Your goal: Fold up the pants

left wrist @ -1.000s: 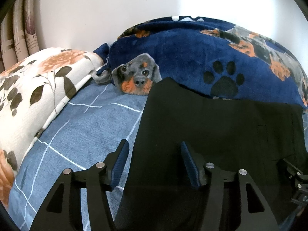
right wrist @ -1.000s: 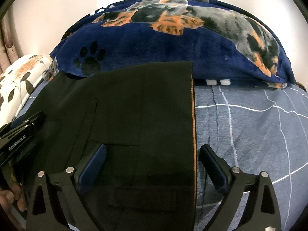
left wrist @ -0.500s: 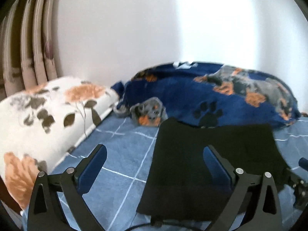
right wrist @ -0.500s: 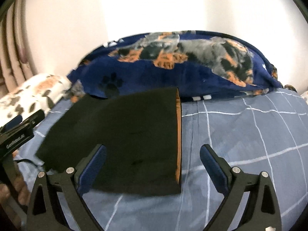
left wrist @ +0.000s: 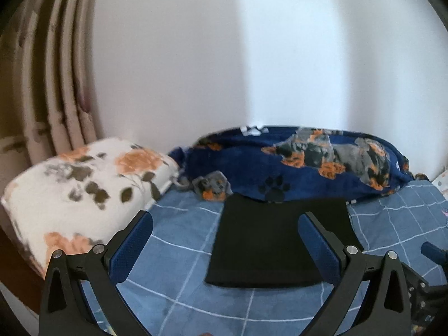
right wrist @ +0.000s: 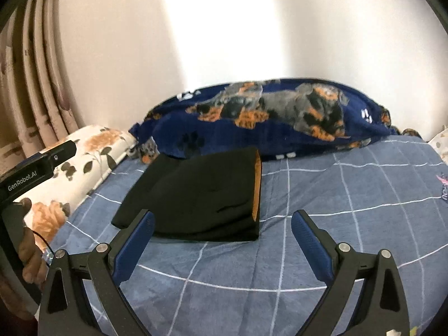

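Pants [right wrist: 207, 193]: you are looking at black pants lying folded into a compact, flat rectangle.
Edge: an orange lining strip is showing along the right side in the right wrist view.
Place: they are sitting mid-frame [left wrist: 280, 240] in both views, far edge reaching toward the upper middle.

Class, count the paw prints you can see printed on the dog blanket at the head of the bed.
2 seen: a dark paw print near the blanket's left end, a white one near its right end. Folds may hide more.

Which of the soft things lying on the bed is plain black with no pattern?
The folded pants, lying flat on the blue checked sheet. The pillow is floral and the blanket shows dogs.
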{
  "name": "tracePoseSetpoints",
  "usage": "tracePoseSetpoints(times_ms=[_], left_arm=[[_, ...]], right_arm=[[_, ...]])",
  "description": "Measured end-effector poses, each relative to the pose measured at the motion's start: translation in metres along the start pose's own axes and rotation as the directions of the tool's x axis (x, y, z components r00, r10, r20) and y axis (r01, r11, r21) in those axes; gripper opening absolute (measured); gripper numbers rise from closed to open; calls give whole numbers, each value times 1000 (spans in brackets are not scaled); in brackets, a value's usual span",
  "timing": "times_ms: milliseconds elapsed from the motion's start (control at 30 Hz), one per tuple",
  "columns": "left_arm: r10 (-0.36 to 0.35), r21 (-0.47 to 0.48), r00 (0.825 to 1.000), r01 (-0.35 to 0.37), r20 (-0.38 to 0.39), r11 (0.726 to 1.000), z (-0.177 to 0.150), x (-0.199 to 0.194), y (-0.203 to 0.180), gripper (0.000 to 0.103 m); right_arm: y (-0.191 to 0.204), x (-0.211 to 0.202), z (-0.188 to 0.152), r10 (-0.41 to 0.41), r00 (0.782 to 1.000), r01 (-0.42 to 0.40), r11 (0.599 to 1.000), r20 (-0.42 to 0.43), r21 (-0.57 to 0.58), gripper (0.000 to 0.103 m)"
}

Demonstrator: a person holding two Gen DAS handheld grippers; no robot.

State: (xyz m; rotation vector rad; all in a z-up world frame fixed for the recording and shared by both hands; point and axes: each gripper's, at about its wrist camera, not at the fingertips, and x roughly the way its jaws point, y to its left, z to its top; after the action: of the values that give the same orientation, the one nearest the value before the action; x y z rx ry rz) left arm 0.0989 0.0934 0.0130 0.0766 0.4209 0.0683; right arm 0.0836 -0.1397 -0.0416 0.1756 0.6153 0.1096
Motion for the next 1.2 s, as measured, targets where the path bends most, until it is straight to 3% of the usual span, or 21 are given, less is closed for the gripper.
tracePoseSetpoints(times_ms=[300,400,467,567,667,1200], left_arm=[[-15,31,979,9,203,999,18,-99,-8,103],[35,11,971,-38,238,999,20,-119,-11,103],[14,9,975,-17,223,1000,22,-126,-12,103],[-83,-9,985,85,149,996,25,-128,-10,103],[-134,-42,985,139,109,989,25,-127,-8,103],[-140,-12,990,140,27,990,-3,-128,-21,103]], right_arm=[[-9,-40,-9,1,1000,-2,1000,25,16,97],[-13,-49,-12,5,1000,-6,1000,31,20,97],[-14,-57,-13,7,999,-7,1000,40,20,97],[-13,-67,-14,15,998,-16,1000,54,14,97],[-10,-79,-14,19,997,-19,1000,73,-3,97],[1,-102,-17,47,993,-43,998,107,-38,99]])
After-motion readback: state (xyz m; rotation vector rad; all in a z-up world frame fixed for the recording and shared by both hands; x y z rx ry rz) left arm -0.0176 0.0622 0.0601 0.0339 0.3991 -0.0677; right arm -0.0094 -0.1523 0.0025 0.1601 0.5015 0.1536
